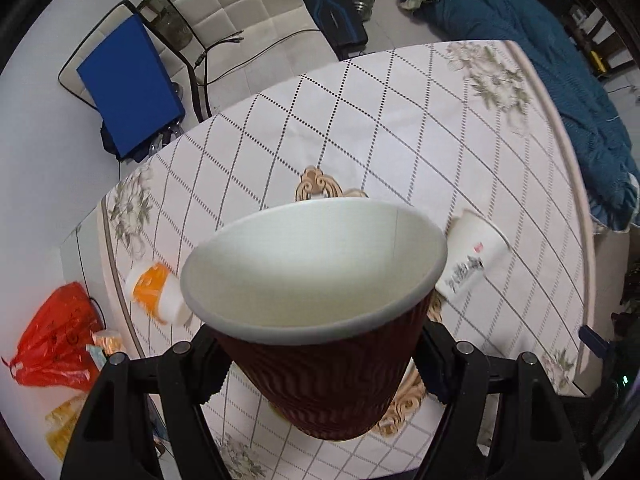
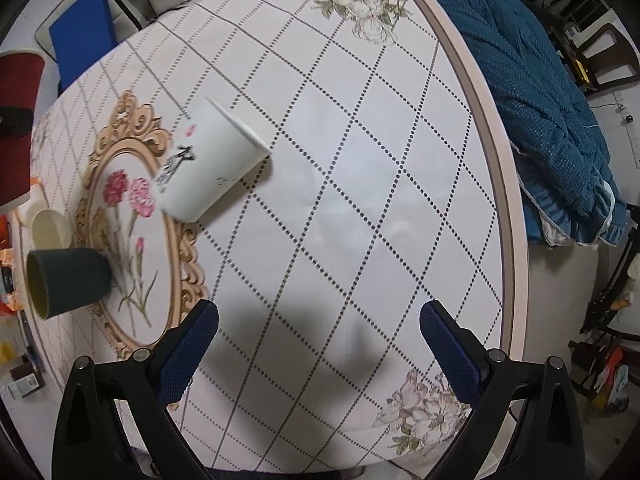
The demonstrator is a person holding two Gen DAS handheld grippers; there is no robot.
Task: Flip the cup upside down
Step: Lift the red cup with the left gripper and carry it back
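Observation:
My left gripper (image 1: pixel 320 364) is shut on a dark red ribbed paper cup (image 1: pixel 320 368) with a white inside. It holds the cup above the table, mouth up and tilted away from the camera. The cup's side also shows at the left edge of the right wrist view (image 2: pixel 18 76). My right gripper (image 2: pixel 320 336) is open and empty, low over the tablecloth near the table's front edge.
A white printed cup (image 2: pixel 212 168) lies on its side mid-table, also in the left wrist view (image 1: pixel 474 256). A dark green cup (image 2: pixel 68 280) and a cream cup (image 2: pixel 50 228) lie on their sides left. An orange-and-white cup (image 1: pixel 154 292) lies tipped. The patterned tablecloth (image 2: pixel 360 220) covers the table.

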